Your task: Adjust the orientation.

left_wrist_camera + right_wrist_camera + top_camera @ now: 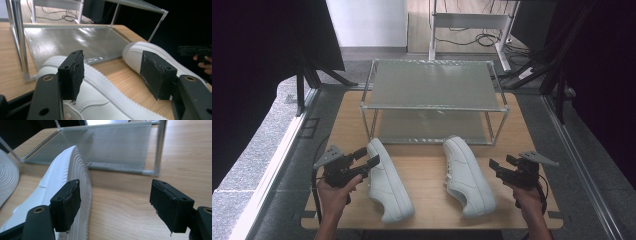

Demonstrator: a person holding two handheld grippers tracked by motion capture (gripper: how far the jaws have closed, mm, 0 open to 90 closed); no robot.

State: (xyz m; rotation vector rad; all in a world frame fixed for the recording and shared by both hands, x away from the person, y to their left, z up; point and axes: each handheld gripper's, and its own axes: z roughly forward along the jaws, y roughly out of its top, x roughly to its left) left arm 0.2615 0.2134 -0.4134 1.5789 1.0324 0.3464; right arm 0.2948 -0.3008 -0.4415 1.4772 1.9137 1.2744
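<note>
Two white sneakers lie on the wooden table (427, 195), toes toward a two-shelf metal rack (432, 82). The left sneaker (387, 185) is right beside my left gripper (368, 156), which is open, its jaws hovering over the shoe's toe end (100, 95). The right sneaker (467, 175) lies just left of my right gripper (502, 161), also open and holding nothing. In the right gripper view the sneaker's ribbed sole edge (80, 177) sits by the left pad (67, 203), with bare wood between the jaws.
The rack's lower shelf (75, 42) rests on the table just behind the shoes, its thin posts (160, 145) close to both toes. Dark stands and cables (482, 37) are on the floor beyond. Bare wood lies between the two sneakers.
</note>
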